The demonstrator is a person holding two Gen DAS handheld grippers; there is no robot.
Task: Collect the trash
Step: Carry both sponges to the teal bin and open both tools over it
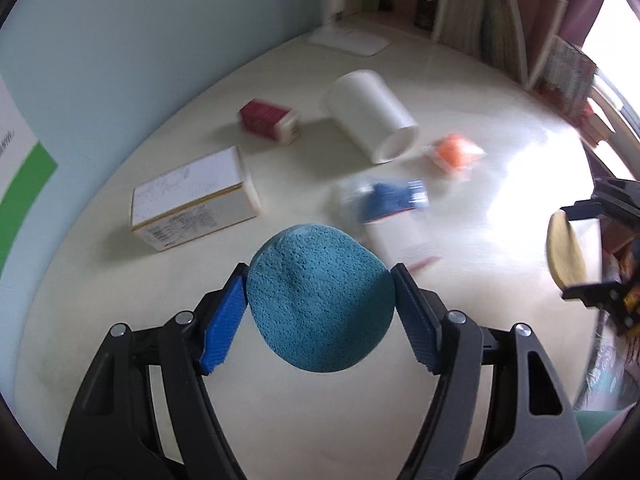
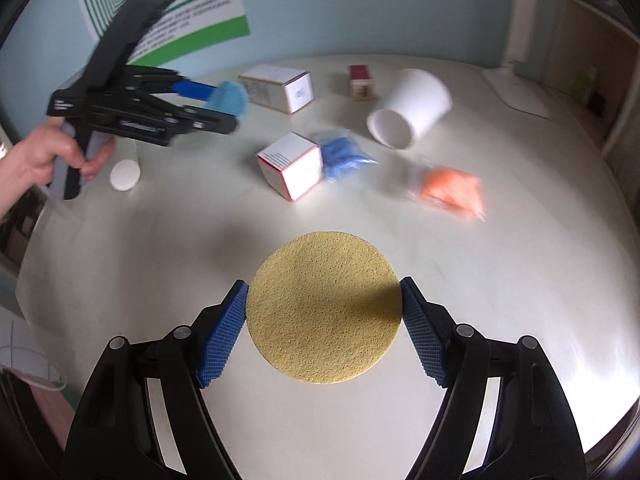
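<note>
Over the table (image 2: 160,248), each gripper clamps a sponge disc.

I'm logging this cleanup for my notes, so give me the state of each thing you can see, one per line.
left tool: shut on blue sponge
right tool: shut on yellow sponge
white cup: tipped on its side, looks empty
long white box: closed, lying flat
small red box: standing upright
orange packet: lying on the table
</note>
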